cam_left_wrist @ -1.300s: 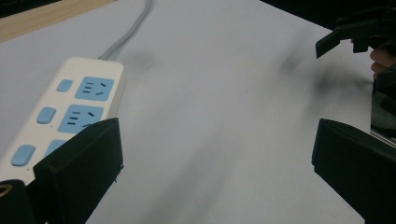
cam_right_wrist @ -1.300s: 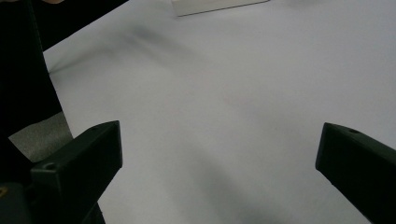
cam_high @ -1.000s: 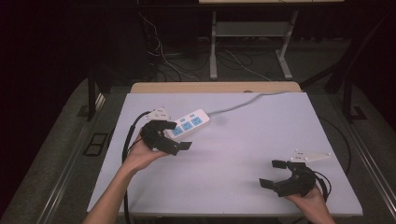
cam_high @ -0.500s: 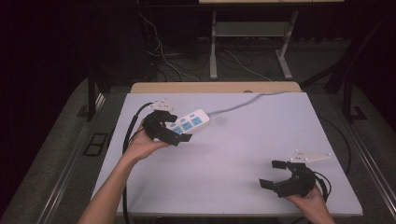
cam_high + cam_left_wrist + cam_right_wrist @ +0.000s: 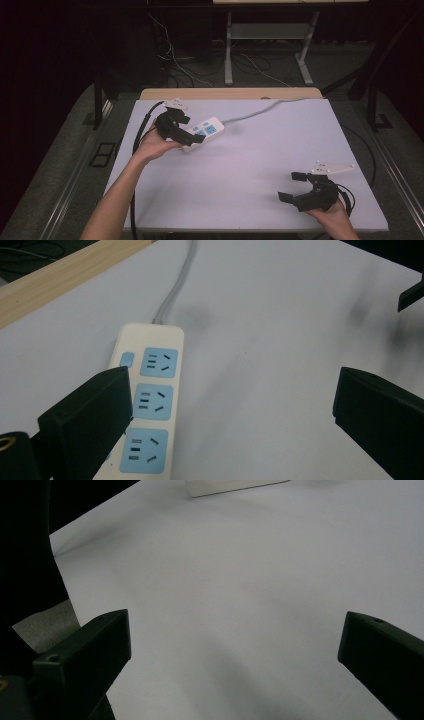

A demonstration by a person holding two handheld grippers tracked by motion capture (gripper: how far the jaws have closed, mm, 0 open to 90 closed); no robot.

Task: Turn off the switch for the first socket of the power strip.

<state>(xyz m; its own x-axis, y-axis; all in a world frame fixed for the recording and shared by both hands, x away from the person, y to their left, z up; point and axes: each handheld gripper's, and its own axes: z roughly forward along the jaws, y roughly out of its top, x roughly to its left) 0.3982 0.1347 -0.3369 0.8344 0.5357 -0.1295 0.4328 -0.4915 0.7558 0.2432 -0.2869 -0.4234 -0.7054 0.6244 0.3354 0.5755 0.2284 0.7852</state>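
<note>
A white power strip with three blue sockets lies at the back left of the white table. Its grey cable runs off to the far edge. My left gripper hovers open over the strip's near end. In the left gripper view the strip lies between the wide jaws, close to the left one, and the left gripper holds nothing. My right gripper rests open near the front right corner, holding nothing. The right gripper view has the right gripper over bare table, with a corner of the strip far off.
A wooden strip borders the table's far edge. The left gripper's black cable loops along the table's left side. Behind the table, a stand's legs and loose cables sit on the dark floor.
My left gripper has moved away from the person and slightly right, and now stands over the power strip's end. The right gripper has stayed in place.
</note>
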